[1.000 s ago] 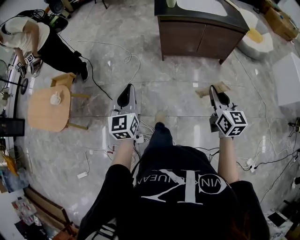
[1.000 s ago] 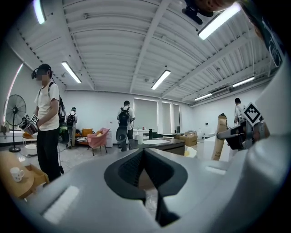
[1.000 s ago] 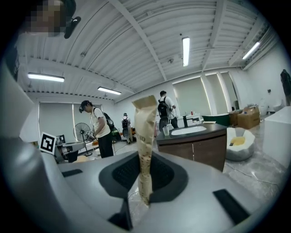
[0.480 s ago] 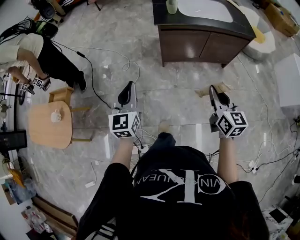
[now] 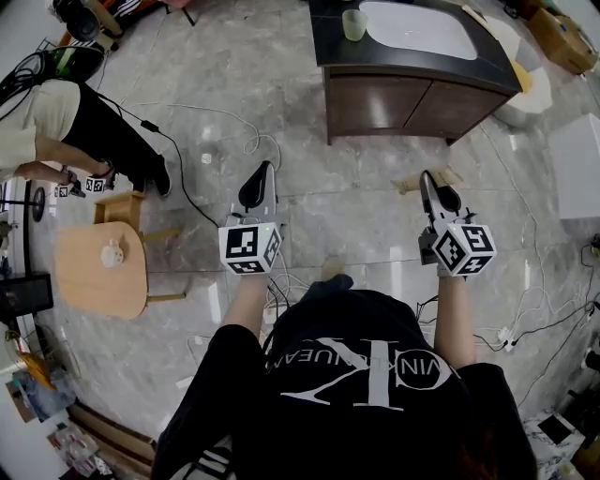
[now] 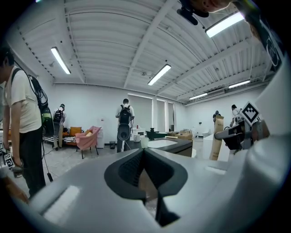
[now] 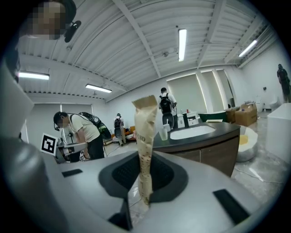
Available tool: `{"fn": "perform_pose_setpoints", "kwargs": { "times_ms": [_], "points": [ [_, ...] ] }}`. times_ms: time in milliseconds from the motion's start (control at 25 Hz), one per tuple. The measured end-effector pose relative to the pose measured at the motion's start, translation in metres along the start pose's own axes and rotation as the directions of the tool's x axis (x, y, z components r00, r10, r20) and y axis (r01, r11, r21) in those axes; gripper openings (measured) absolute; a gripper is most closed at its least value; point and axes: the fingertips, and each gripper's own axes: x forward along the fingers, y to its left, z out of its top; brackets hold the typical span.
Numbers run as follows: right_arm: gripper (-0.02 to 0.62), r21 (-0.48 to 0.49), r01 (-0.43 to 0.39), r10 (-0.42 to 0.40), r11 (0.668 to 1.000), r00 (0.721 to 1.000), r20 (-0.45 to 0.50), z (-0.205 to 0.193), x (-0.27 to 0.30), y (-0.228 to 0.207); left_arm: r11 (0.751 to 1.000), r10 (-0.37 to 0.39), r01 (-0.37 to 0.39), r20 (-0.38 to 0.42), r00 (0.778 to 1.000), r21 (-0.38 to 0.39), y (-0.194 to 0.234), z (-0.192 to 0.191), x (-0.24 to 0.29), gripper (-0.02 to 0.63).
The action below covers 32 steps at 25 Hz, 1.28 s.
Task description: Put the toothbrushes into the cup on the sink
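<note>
- Sink cabinet (image 5: 394, 94): dark wood doors, black top, white oval basin (image 5: 417, 28) set into it. Serves as reference for all items below.
- Cup (image 5: 353, 23): pale, translucent, upright on the cabinet's black top, just beside the basin's left end. Nothing shows inside it.
- Right gripper (image 5: 427, 178): held over the grey marble floor (image 5: 347, 187) in front of the cabinet, below its right door, tip aimed toward the cabinet. Jaws nearly closed, pinching a paper-wrapped toothbrush (image 7: 144, 136).
- Paper-wrapped toothbrush: tan wrapper with faint print, clamped near its lower end; in the right gripper view it stands up out of the pads, top crumpled, well apart from the cup.
- Left gripper (image 5: 266, 169): over the floor in front of the cabinet, off its left corner, level with the right gripper. Jaws drawn together at the tips; a tan patch shows low in the gap, and I cannot tell what it is.
- Round wooden table (image 5: 98, 267): far left of the cabinet, a small white object on top.
- Second person (image 5: 66, 122): bent over, beyond that table.
- Cables (image 5: 234, 122): loose on the floor left of the cabinet.
</note>
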Motion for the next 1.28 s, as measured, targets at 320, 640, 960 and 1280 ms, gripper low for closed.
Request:
{"fn": "perform_pose_setpoints", "kwargs": {
  "times_ms": [320, 640, 960, 1280],
  "points": [
    [0.055, 0.039, 0.008, -0.008, 0.999, 1.0, -0.017, -0.004, 0.023, -0.008, 1.0, 0.004, -0.004, -0.013, 1.0, 0.001, 0.012, -0.005, 0.009, 0.011],
    [0.055, 0.056, -0.04, 0.041, 0.998, 0.999, -0.026, -0.001, 0.062, -0.009, 0.998, 0.063, -0.064, -0.047, 0.997, -0.02, 0.036, -0.016, 0.024, 0.011],
    [0.055, 0.044, -0.073, 0.074, 0.996, 0.997, -0.008, 0.026, 0.127, -0.042, 0.996, 0.089, -0.09, -0.044, 0.995, -0.019, 0.055, -0.009, 0.086, 0.011],
    [0.055, 0.027, -0.08, 0.079, 0.996, 0.997, 0.022, 0.069, 0.189, -0.086, 0.998, 0.064, -0.064, -0.015, 0.998, -0.021, 0.06, 0.012, 0.175, 0.011]
  ]
}}
